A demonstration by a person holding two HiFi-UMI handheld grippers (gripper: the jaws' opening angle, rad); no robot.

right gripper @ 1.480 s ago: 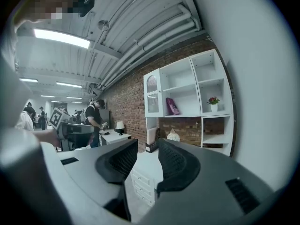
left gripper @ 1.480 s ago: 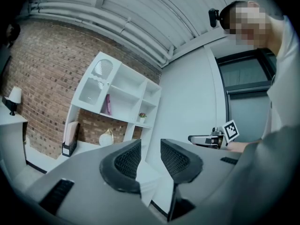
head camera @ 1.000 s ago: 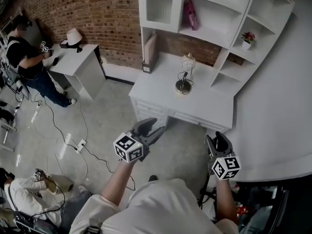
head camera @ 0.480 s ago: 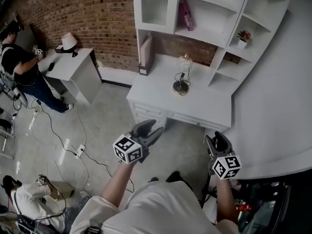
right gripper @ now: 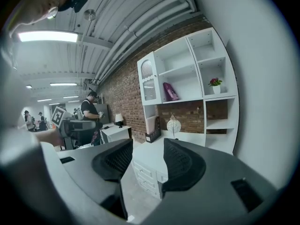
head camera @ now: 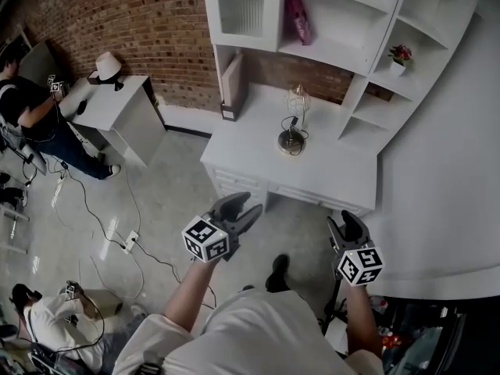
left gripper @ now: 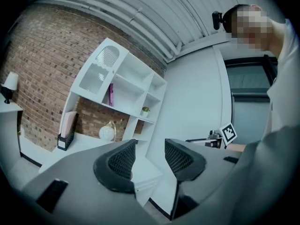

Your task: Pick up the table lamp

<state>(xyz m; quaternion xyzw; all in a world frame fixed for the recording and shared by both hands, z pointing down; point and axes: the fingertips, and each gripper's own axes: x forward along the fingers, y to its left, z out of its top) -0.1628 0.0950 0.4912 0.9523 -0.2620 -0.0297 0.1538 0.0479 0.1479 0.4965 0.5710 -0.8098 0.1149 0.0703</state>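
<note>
Table lamp (head camera: 294, 123): pale round globe shade inside thin gold hoop, dark round base, cord coiling at base. Standing upright on white tabletop (head camera: 250, 151), well ahead of both grippers, between their lines.

Black file holder (head camera: 227, 112) sitting ahead-left of left gripper (head camera: 244, 207), holding pale folders. Shelf unit (head camera: 336, 53) rising beyond lamp, carrying pink bag (head camera: 296, 18) and small pot with red flowers (head camera: 399, 56).

Left gripper jaws standing wide apart, having just been closing slightly, nothing between. Right gripper (head camera: 348, 226) jaws parted, gripping nothing.
</note>
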